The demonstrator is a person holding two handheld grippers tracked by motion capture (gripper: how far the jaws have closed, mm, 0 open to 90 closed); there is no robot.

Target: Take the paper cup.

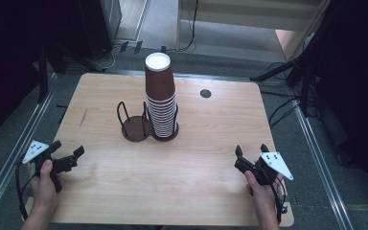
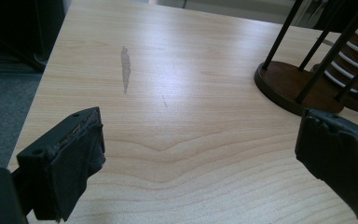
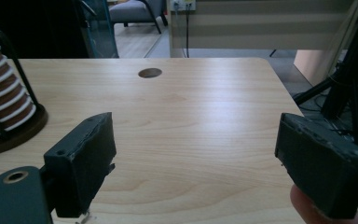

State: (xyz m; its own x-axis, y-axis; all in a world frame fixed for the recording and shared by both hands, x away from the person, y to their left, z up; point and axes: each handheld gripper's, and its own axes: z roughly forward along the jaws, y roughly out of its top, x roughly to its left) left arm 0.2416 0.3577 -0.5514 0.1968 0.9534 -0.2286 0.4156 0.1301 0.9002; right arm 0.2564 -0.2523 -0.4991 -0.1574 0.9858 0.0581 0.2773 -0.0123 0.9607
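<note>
I am holding both tools low over the near part of the table (image 1: 182, 191), well short of the cup holder (image 1: 148, 125), which I am taking as my landmark. The holder is standing at the middle of the table, a dark two-ring wire stand. Its right ring is carrying the stack of paper cups (image 1: 161, 98), brown, upside down, nested high; its left ring (image 1: 135, 128) is standing bare.

My left gripper (image 1: 68, 154) is sitting near-left of the holder, well apart from it, jaws spread with nothing but tabletop between them. In the left gripper view the bare ring's base (image 2: 292, 86) is showing ahead and to the right of the jaws. My right gripper (image 1: 252, 150) is sitting near-right of the holder, equally far off, its jaws also standing apart and holding nothing; in the right gripper view the stack (image 3: 3, 100) is sitting at the far left edge.

I am judging this as the starting stance: nothing is being reached for yet, and no cup is off the stack. The next move, as I am reading it, is calling for one gripper to travel up and inward to the top cup (image 1: 159, 76), closing on its wall lightly enough not to crush it, while lifting straight so the tall stack is not tipping out of its ring.
</note>
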